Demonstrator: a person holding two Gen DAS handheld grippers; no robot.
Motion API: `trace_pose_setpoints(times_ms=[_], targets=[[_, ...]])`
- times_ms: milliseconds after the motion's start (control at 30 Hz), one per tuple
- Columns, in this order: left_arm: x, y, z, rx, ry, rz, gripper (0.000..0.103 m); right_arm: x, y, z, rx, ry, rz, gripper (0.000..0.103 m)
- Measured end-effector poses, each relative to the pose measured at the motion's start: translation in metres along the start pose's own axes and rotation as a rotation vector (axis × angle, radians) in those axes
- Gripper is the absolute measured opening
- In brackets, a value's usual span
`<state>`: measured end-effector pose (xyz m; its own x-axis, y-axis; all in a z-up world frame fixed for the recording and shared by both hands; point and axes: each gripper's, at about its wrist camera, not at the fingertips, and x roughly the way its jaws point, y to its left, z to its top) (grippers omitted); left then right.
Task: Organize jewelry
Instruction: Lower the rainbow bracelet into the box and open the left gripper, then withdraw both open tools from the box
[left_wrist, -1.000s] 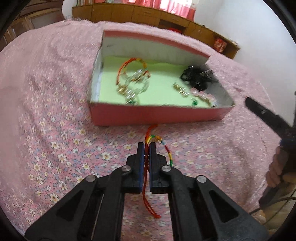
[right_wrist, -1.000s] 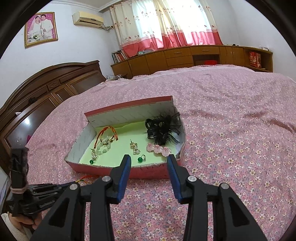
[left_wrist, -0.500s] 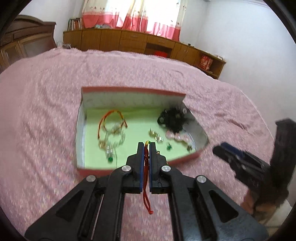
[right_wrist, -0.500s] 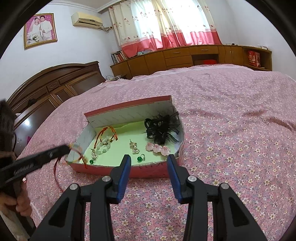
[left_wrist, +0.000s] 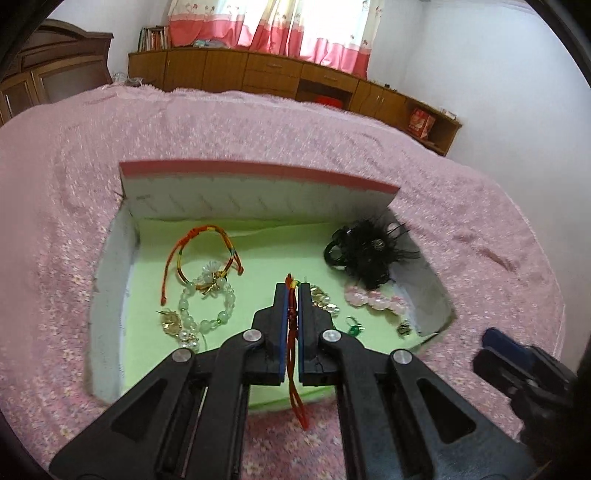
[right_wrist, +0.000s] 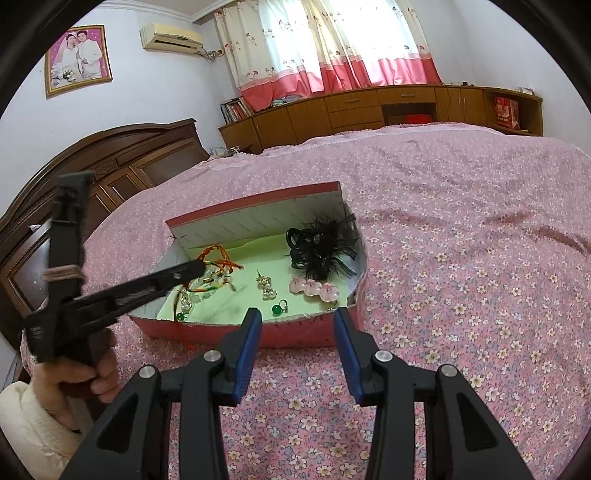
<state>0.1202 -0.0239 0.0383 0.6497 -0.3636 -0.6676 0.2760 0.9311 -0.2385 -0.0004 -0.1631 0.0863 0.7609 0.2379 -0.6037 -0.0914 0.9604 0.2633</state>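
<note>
A red box (left_wrist: 255, 170) with a green floor (left_wrist: 258, 258) lies on the pink floral bedspread. My left gripper (left_wrist: 292, 291) is shut on a red multicolour string bracelet (left_wrist: 294, 384) and holds it over the box's middle; its cords dangle below. In the right wrist view the left gripper (right_wrist: 201, 267) reaches over the box's left part (right_wrist: 255, 210). Inside lie another red string bracelet (left_wrist: 199, 251), a pale bead bracelet (left_wrist: 207, 302), earrings (right_wrist: 267, 286), a pink flower clip (right_wrist: 314, 290) and a black feather clip (left_wrist: 369, 254). My right gripper (right_wrist: 297, 338) is open and empty, before the box's near wall.
The bedspread (right_wrist: 461, 258) spreads all around the box. A dark wooden headboard (right_wrist: 122, 162) stands to the left, low cabinets (right_wrist: 388, 107) and curtains at the back. The right gripper also shows at the left wrist view's lower right (left_wrist: 517, 365).
My left gripper lifted the string bracelet off the bedspread in front of the box and carried it forward over the box. The right gripper stayed nearly still.
</note>
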Motion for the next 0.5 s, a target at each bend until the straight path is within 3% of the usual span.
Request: trace_pose_setpoints(times_ms=[300,400,500], targets=[[0.018,0.009,-0.011,-0.034,0.078,0.043,0.0,0.0,-0.002,-0.001,0.004,0.005,0.0,0.043],[0.013,0.013,-0.014,-0.057,0.08,0.065,0.014,0.0,-0.001,-0.002,0.002,0.006,-0.001,0.044],[0.0,0.015,-0.017,-0.069,0.062,0.067,0.019,-0.002,-0.001,-0.001,0.002,0.001,-0.004,0.048]])
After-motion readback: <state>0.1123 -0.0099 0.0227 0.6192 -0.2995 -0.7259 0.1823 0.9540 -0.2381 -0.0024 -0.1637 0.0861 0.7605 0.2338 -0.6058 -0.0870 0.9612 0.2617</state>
